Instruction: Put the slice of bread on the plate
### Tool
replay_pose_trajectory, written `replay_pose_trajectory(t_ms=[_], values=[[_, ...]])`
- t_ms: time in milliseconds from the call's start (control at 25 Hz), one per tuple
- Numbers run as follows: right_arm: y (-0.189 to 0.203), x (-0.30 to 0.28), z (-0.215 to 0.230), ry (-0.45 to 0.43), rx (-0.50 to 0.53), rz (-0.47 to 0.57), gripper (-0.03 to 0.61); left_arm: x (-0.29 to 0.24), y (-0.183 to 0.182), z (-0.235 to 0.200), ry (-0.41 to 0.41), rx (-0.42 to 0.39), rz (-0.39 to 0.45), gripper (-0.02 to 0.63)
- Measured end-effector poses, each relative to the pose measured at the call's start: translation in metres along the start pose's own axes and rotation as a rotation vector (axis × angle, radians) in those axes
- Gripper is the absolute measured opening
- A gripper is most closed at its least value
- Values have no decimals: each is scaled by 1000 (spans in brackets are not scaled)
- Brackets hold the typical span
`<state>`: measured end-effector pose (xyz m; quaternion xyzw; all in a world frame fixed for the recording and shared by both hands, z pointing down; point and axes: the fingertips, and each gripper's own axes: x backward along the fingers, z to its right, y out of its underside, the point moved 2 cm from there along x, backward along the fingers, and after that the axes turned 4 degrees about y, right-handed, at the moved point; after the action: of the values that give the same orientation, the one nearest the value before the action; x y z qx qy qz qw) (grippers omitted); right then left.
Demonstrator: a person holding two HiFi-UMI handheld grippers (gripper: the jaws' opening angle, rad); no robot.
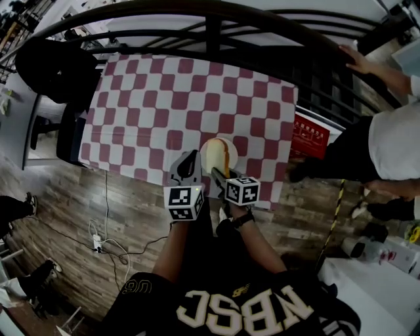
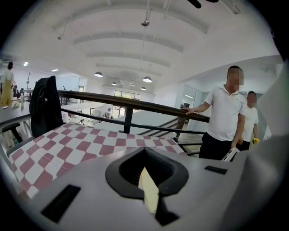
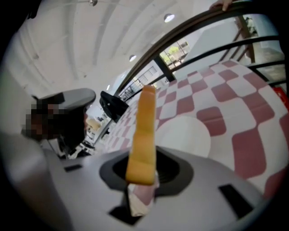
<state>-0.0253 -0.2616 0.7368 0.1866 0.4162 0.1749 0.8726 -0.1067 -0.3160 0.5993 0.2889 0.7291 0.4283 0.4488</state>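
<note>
At the near edge of the table, the slice of bread [image 3: 142, 131] stands on its thin side, crust up, pinched at its lower end by the right gripper [image 3: 141, 187]. The jaws are almost together, closed on the bread with only its thickness between them. The white plate [image 3: 189, 135] lies on the cloth just behind and beside the slice. In the head view the bread shows over the plate, but I cannot tell whether it touches it.

The left gripper [image 1: 192, 157] sits just beside the right one, to the left of the plate, and points the same way across the table. Its jaws are together and hold nothing; only a narrow pale strip shows in the slot.

Both grippers come from a person in a dark shirt with large letters, standing at the table's near side. The table [image 1: 164, 98] wears a red-and-white checked cloth, bare apart from the plate. A dark railing [image 1: 210, 20] curves round its far side. A black jacket [image 2: 45, 110] hangs at the far left corner, and a red box [image 1: 310, 141] sits off the right edge. Two onlookers in white shirts [image 2: 224, 117] stand by the railing, one with a hand on it.
</note>
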Motion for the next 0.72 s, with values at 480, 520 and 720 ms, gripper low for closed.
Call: replay_pose_trajectory(t_ms=[480, 520, 720], values=[[6, -28, 11, 43, -141, -80, 101, -2, 11, -19, -10, 17, -39, 20], [6, -28, 12, 47, -142, -85, 104, -3, 11, -19, -7, 19, -41, 20], [5, -24, 23, 143, -103, -96, 173, -10, 9, -12, 19, 15, -45, 20]])
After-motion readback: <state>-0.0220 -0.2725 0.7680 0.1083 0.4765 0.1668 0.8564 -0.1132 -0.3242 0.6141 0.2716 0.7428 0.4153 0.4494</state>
